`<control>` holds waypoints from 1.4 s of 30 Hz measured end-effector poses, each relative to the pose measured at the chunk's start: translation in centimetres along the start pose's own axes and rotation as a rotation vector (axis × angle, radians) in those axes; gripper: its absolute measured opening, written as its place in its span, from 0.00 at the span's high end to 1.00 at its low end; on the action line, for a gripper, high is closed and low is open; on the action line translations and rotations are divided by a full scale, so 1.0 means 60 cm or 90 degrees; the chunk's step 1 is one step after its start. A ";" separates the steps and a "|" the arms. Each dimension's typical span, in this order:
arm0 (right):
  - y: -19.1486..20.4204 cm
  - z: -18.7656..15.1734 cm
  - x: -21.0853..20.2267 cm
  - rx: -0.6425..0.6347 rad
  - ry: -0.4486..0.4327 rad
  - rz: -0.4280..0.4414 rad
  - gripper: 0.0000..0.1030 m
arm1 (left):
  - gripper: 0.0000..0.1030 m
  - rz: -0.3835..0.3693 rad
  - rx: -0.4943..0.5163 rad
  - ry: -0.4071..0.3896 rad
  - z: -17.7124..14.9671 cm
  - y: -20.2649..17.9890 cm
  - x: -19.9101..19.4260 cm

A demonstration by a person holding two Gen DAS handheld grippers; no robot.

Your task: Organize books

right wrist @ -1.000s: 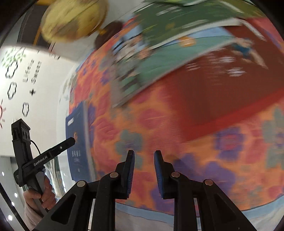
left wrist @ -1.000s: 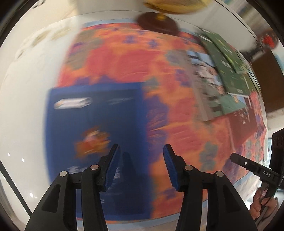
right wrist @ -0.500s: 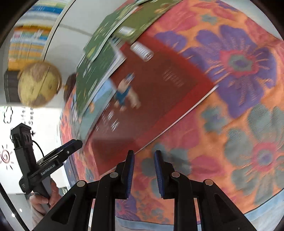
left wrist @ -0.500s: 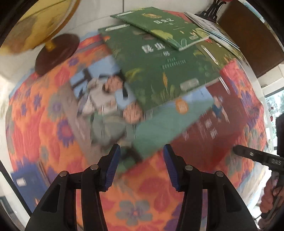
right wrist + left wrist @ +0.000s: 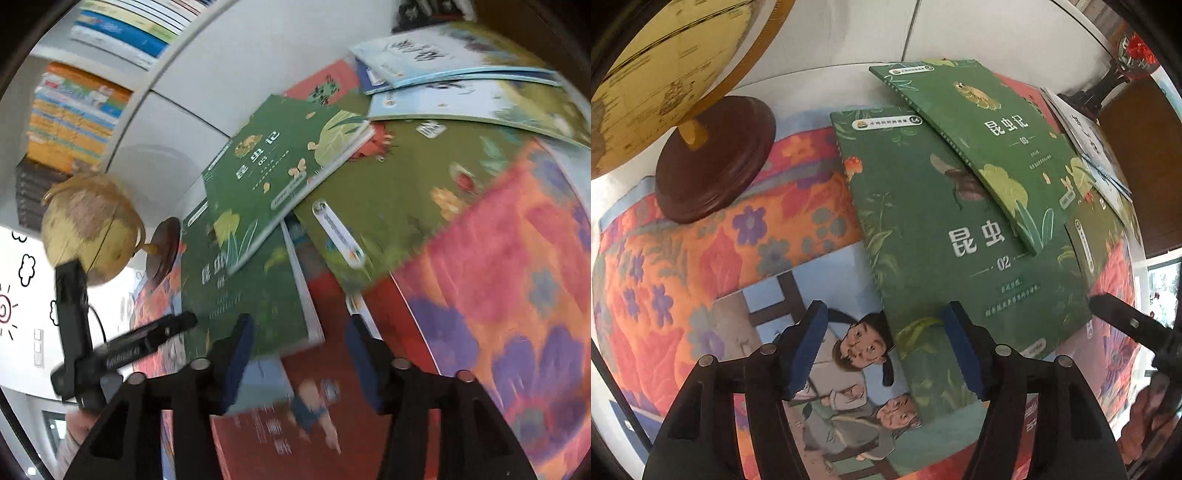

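Several books lie overlapped on a flowered cloth. A dark green book marked 02 (image 5: pixel 945 236) lies on a picture book with two figures (image 5: pixel 846 373). A smaller green book marked 03 (image 5: pixel 990 133) rests on top of it; it also shows in the right wrist view (image 5: pixel 280 162). My left gripper (image 5: pixel 884 350) is open and empty, just above the near edge of the 02 book. My right gripper (image 5: pixel 299 358) is open and empty above a red book (image 5: pixel 295 424), at the corner of the 02 book (image 5: pixel 240 291).
A globe (image 5: pixel 668 66) on a round wooden base (image 5: pixel 713 158) stands at the back left. An olive book (image 5: pixel 406 192) and pale blue books (image 5: pixel 461 85) lie at the right. A bookshelf (image 5: pixel 74 110) stands behind. The flowered cloth (image 5: pixel 683 258) covers the table.
Both grippers have swung from the cloth and a blue book toward the pile of green books. The right gripper's jaws have opened wide.
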State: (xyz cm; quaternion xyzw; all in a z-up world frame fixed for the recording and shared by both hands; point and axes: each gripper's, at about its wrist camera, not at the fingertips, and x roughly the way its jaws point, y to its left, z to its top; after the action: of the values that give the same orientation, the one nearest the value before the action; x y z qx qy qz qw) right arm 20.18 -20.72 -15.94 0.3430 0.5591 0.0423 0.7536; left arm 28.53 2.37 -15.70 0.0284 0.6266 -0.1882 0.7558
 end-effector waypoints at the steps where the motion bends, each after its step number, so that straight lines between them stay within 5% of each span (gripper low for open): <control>1: 0.001 0.009 0.010 0.002 0.015 0.006 0.47 | 0.36 -0.002 0.004 0.001 0.002 -0.005 0.003; 6: 0.033 0.006 0.027 -0.043 0.036 0.025 0.31 | 0.34 -0.004 0.088 0.023 0.015 -0.070 0.024; 11: 0.066 -0.023 0.032 -0.110 0.048 -0.021 0.30 | 0.31 0.016 0.126 0.035 0.001 -0.099 0.031; 14: 0.064 -0.040 0.026 -0.096 0.060 0.002 0.29 | 0.31 0.024 0.141 0.041 -0.010 -0.106 0.029; 19: 0.061 -0.105 0.013 -0.112 0.103 0.002 0.28 | 0.31 0.031 0.171 0.057 -0.068 -0.123 0.017; 25: 0.044 -0.251 -0.015 -0.104 0.168 0.002 0.24 | 0.31 -0.004 0.185 0.107 -0.196 -0.129 0.010; 29: 0.017 -0.369 -0.029 -0.093 0.234 0.007 0.24 | 0.31 -0.075 0.164 0.169 -0.294 -0.122 0.012; 32: 0.004 -0.406 -0.051 -0.085 0.237 0.017 0.26 | 0.31 -0.102 0.135 0.162 -0.325 -0.112 0.014; 39: -0.042 -0.329 -0.074 -0.024 0.142 0.036 0.27 | 0.31 -0.207 -0.031 0.169 -0.275 -0.029 0.019; 42: -0.056 -0.287 -0.055 -0.001 0.142 0.073 0.27 | 0.29 -0.260 -0.099 0.206 -0.249 -0.007 0.040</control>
State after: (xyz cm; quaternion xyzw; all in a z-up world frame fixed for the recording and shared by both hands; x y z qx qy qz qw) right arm 2.85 -16.67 -17.55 0.3665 0.6192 0.1237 0.6833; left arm 14.77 5.57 -21.12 -0.1270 0.7444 -0.2810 0.5923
